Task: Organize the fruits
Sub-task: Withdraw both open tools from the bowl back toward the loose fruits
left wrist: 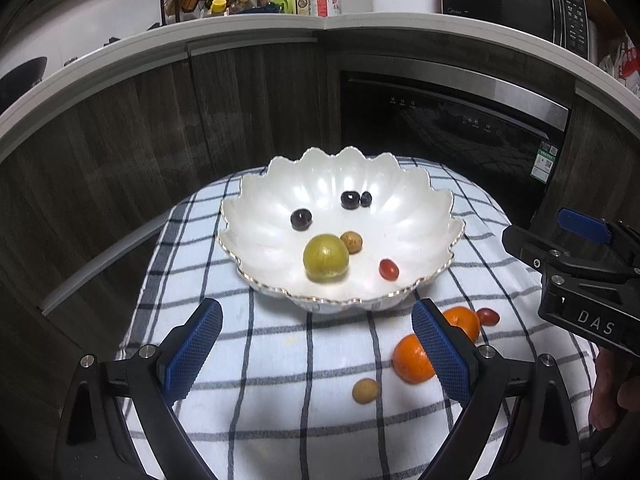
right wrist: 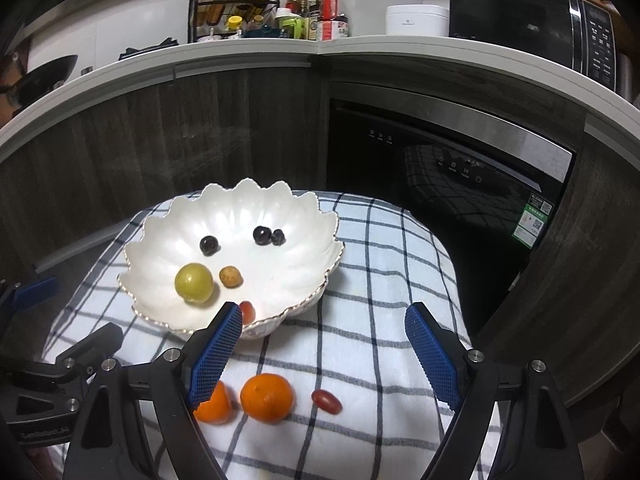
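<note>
White scalloped bowl (left wrist: 424,216) holds six fruits; left claw (left wrist: 316,344) and right claw (right wrist: 324,348) gape wide, empty.

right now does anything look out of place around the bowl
Yes. Four fruits lie loose on the checked cloth in front of the white bowl: two oranges, a red grape tomato and a small tan fruit. Nothing looks spilled or damaged.
</note>
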The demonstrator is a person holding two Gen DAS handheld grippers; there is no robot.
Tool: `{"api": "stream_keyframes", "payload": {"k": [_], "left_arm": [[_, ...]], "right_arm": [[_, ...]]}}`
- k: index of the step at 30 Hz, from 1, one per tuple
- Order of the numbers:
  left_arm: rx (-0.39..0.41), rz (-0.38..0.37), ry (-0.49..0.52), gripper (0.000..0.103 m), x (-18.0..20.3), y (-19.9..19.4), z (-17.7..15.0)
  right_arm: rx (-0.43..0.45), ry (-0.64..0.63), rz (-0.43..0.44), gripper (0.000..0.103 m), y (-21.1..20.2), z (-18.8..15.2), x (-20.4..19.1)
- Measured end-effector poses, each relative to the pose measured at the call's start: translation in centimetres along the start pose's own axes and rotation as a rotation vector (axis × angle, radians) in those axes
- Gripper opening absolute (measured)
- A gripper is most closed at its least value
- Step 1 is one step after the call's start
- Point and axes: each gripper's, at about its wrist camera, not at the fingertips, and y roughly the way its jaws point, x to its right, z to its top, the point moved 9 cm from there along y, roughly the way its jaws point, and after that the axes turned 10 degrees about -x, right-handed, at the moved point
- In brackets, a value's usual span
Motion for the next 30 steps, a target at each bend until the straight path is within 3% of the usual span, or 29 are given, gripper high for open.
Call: {"api": "stream_keyframes", "payload": {"k": [13,21,30], "left_arm": [[-0.026,0.002,0.018,0.09,0.6,1.4,-3.0],[-0.06,-0.012,0.02,0.08,1.1,2.8,-4.9],[-0.068,-0.019,0.024,0.07,1.5,3.8,-5.8]], "right_arm": [[-0.043,-0.047,0.026,0.084,1.4,-3.0,-1.1],[-0.062,-0.092,0.038,0.084,2.3,-4.8,-1.9],[-0.09,-0.139,0.065,0.071,3.4,-6.1,-2.9]]}}
